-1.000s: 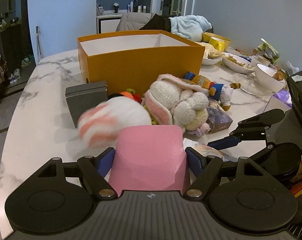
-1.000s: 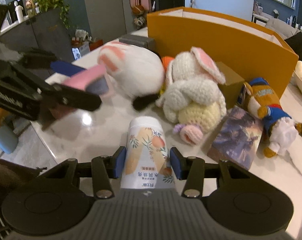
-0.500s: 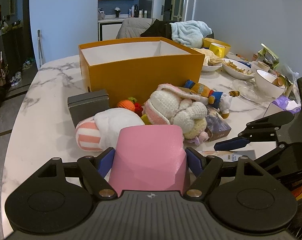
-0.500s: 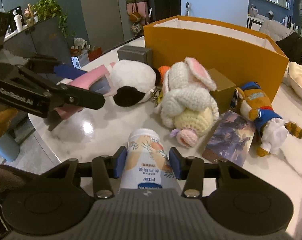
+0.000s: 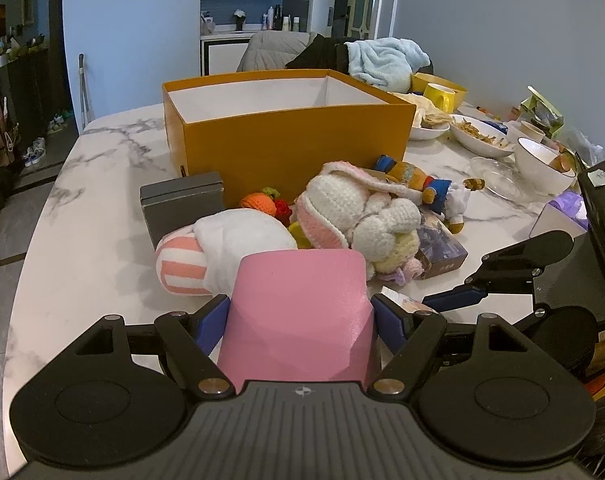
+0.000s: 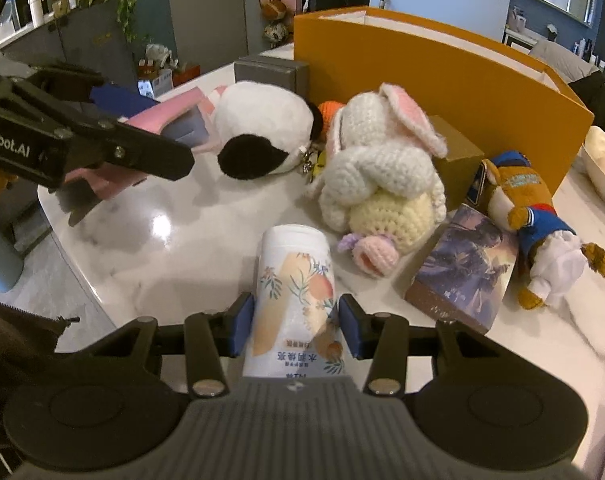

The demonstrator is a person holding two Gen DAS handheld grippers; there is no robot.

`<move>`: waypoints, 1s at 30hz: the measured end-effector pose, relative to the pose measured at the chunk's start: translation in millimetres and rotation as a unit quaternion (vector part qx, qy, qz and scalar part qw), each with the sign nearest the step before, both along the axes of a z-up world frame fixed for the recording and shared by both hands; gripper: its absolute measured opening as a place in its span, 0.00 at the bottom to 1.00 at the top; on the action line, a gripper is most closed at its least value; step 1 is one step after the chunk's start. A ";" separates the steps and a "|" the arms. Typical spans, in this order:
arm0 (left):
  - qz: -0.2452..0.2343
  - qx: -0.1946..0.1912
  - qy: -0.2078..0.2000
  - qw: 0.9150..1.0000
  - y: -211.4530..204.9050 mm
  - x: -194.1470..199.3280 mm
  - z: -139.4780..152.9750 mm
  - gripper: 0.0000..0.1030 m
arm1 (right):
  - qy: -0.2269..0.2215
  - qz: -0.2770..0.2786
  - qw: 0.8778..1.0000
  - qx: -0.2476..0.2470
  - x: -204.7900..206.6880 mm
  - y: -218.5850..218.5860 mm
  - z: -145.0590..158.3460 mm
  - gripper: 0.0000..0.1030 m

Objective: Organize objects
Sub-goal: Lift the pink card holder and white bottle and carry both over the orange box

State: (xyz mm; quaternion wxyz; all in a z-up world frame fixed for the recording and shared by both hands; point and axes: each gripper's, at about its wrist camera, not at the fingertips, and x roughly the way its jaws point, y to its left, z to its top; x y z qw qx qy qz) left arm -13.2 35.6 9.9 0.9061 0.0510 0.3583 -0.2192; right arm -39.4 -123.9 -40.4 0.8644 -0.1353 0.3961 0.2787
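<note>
My left gripper (image 5: 300, 320) is shut on a pink box (image 5: 298, 312) and holds it above the near table edge; it also shows in the right wrist view (image 6: 114, 148). My right gripper (image 6: 296, 328) is shut on a white bottle with peach print (image 6: 294, 292). An open orange box (image 5: 286, 136) stands behind a pile: a white plush with pink stripes (image 5: 226, 248), a crocheted bunny (image 6: 382, 168), a duck doll (image 6: 530, 216), a purple card box (image 6: 462, 268) and a grey box (image 5: 182, 204).
The marble table (image 5: 94, 208) holds bowls (image 5: 542, 164), a glass dish (image 5: 498, 180), a yellow mug (image 5: 438, 96) and snack packs at the right. A chair with a blue towel (image 5: 386, 60) stands behind. The floor drops off at the left.
Both grippers have lifted and drawn back a little with their objects. The white plush that was moving a second ago now lies still by the grey box.
</note>
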 end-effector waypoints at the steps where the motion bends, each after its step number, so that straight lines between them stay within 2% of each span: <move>1: 0.000 0.000 0.000 1.000 -0.6 -0.3 -0.3 0.87 | 0.000 0.002 1.000 -0.006 0.5 1.7 -0.1 0.49; 5: -0.002 0.001 -0.001 1.000 -1.6 -0.8 -0.7 0.87 | -0.004 0.007 1.000 -0.016 3.0 8.3 -3.3 0.51; 7: -0.002 0.003 0.000 1.000 -1.8 -1.1 -1.1 0.87 | 0.000 0.004 1.000 -0.004 6.2 8.2 -3.6 0.47; 15: 0.003 0.008 -0.002 1.000 -0.9 0.5 0.7 0.87 | -0.009 0.010 1.000 0.009 -2.6 3.9 7.5 0.46; 23: 0.005 0.009 -0.015 1.000 -4.6 8.6 14.2 0.87 | -0.022 -0.012 0.998 0.053 -1.4 -18.8 44.2 0.46; 27: -0.003 0.011 -0.034 0.999 -11.7 19.6 36.7 0.87 | -0.042 -0.028 0.996 0.077 12.1 -35.8 74.8 0.46; 30: -0.008 0.018 -0.067 0.998 -18.9 36.8 59.8 0.87 | -0.070 -0.043 0.993 0.085 32.6 -47.6 102.9 0.46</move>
